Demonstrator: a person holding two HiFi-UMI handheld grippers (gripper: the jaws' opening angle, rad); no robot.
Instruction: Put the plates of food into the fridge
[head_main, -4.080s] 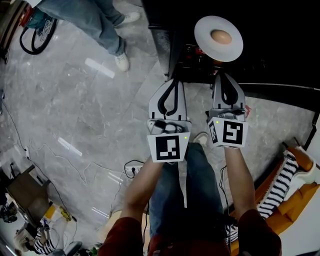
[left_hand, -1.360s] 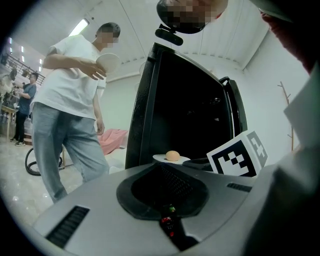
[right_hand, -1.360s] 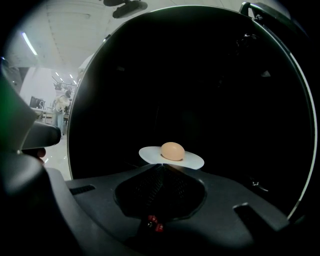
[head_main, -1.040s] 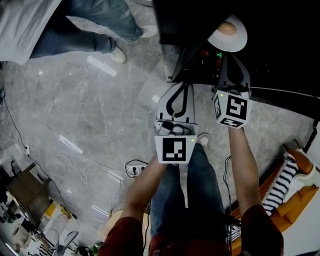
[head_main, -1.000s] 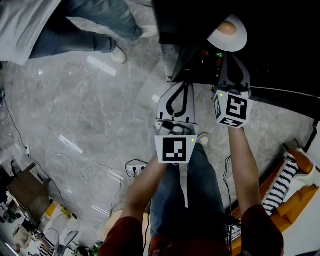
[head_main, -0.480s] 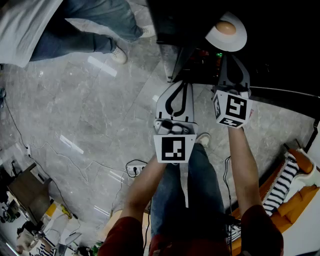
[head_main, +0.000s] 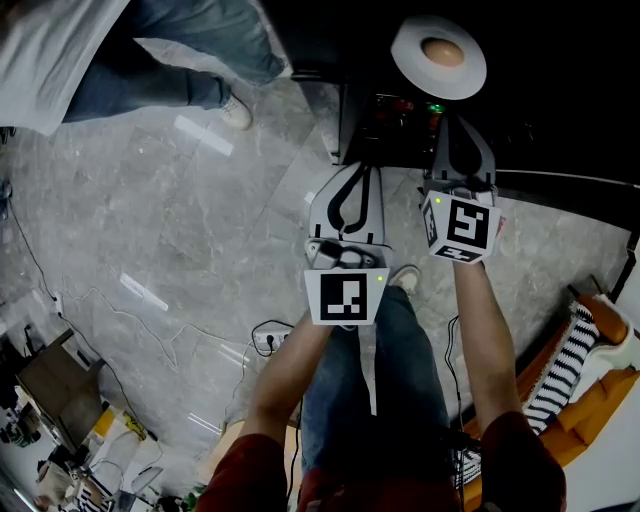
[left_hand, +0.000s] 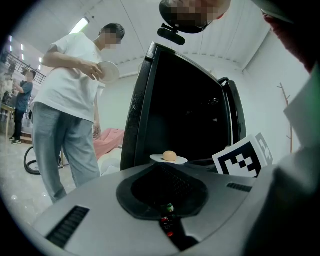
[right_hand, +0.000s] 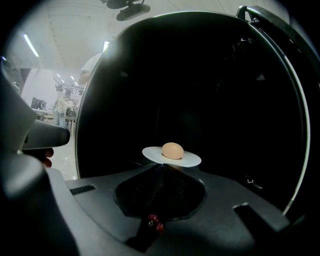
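A white plate (head_main: 438, 57) with a brown egg-shaped food (head_main: 443, 50) is held out level in front of the dark fridge (head_main: 520, 90). My right gripper (head_main: 457, 118) is shut on the plate's near rim. In the right gripper view the plate (right_hand: 171, 157) and the food (right_hand: 172, 150) sit just past my gripper (right_hand: 160, 168), against the black fridge interior (right_hand: 210, 90). My left gripper (head_main: 351, 172) is shut with nothing in it, lower and to the left. In the left gripper view the plate (left_hand: 169, 159) shows beyond that gripper (left_hand: 165, 167).
A person in a white shirt and jeans (left_hand: 70, 100) stands to the left holding another plate (left_hand: 108, 71); the jeans (head_main: 160, 50) show at top left. Cables and a power strip (head_main: 268, 338) lie on the grey stone floor. An orange seat with striped cloth (head_main: 575, 365) is at bottom right.
The plate in my right gripper has shifted a little left and now shows more fully against the fridge. My left gripper has hardly moved.
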